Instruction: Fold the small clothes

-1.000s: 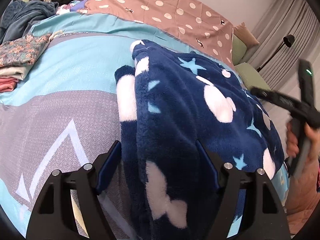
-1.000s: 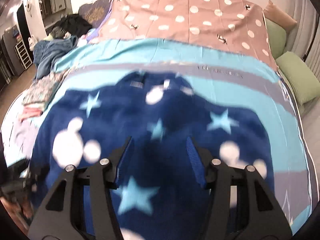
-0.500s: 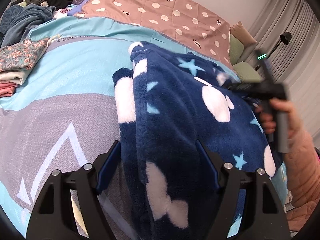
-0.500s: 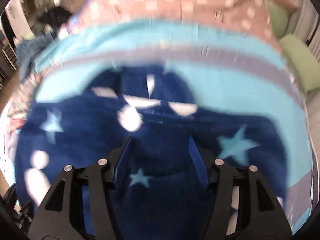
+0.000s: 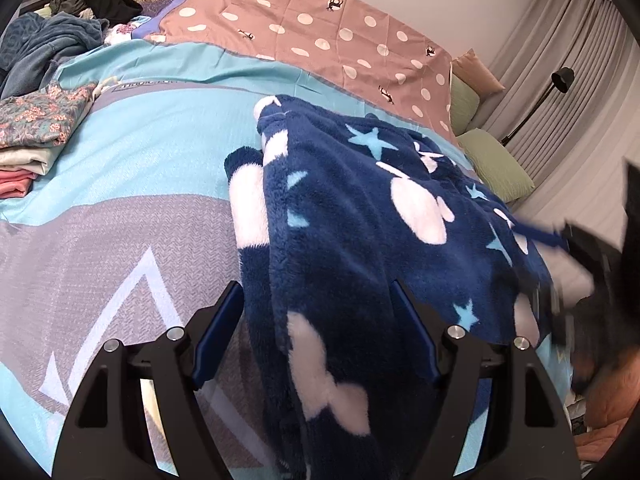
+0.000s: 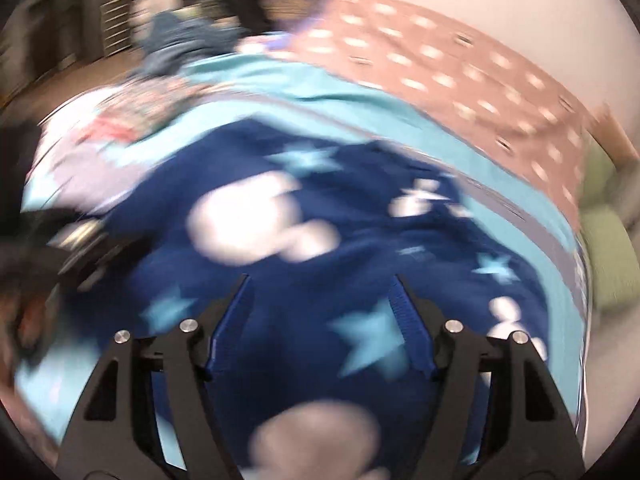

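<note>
the navy fleece garment (image 5: 360, 240) lies partly folded on the bed cover (image 5: 132, 168). left gripper (image 5: 316, 320) jaws spread, straddling its near fold. right gripper (image 6: 320, 316) jaws have just been opening, fleece between them, unpinched. align edges, then pinch one layer.

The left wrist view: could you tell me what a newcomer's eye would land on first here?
A fluffy navy garment with white blobs and pale blue stars dominates the middle, lying on the turquoise and grey bedcover and running between the left gripper's spread fingers. Next, the pink polka-dot sheet across the far side, and a stack of folded clothes at the left edge.
</note>
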`<state>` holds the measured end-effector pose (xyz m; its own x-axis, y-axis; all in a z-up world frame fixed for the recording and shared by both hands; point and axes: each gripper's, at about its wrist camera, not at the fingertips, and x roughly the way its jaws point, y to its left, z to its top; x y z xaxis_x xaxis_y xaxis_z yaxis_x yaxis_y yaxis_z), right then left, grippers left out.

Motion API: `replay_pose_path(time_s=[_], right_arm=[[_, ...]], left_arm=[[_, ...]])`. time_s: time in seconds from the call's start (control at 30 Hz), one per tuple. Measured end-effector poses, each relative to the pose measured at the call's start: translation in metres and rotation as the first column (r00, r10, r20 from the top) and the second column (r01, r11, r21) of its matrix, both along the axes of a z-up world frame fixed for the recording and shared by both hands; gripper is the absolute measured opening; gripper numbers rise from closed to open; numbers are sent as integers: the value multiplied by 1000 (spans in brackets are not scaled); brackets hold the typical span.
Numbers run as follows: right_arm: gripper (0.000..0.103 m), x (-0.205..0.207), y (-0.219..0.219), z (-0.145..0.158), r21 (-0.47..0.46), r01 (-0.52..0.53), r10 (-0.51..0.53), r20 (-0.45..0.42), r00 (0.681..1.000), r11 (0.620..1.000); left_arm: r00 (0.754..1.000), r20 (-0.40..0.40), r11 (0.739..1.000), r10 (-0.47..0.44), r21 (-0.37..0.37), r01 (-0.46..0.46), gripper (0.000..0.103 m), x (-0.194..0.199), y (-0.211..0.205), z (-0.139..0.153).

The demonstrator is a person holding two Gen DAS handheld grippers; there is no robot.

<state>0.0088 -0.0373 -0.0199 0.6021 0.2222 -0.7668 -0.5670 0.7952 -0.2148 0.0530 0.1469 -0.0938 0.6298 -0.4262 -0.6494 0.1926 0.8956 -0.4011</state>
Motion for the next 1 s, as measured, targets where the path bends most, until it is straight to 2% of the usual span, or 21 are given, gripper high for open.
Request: replay_pose_path(time_s=[0.1,0.27,0.37,0.43,0.53,0.7,0.77,0.9,1.0], right_arm=[[73,-43,40,-16,-75,-136,139,42,989,988],[74,-80,83,-36,-169,-244,262,98,960,955],[76,-82,99,-50,-231,-231,268,145,952,945],[76,-81,103,-54,-238,-219,259,152,954,946],[78,-81,107,-60,-249,-198,248,187,951,948],[78,-92,116,-68,-303,-179,264,266,927,936],[78,-99,114,-65,-306,-197,280,260,924,932],[78,-105,103,-64,-271,-265,310,139,941,925],[78,-104,107,-74,-274,-249,298,155,942,929]], left_arm=[[1000,8,1000,6,-2,-6,76,-7,5,3],[999,8,999,36,-12,-36,76,-18,20,4],[998,-8,997,70,-19,-70,76,-20,31,3],[996,-23,995,90,-35,-90,76,-20,42,0],[995,-50,992,85,-89,-89,76,-17,52,-3],[997,-50,993,59,-98,-63,76,0,50,0],[996,-77,990,37,-134,-47,76,16,52,-1],[989,-141,981,-51,-194,23,76,46,44,-10],[985,-147,973,-95,-223,60,77,63,37,-17]])
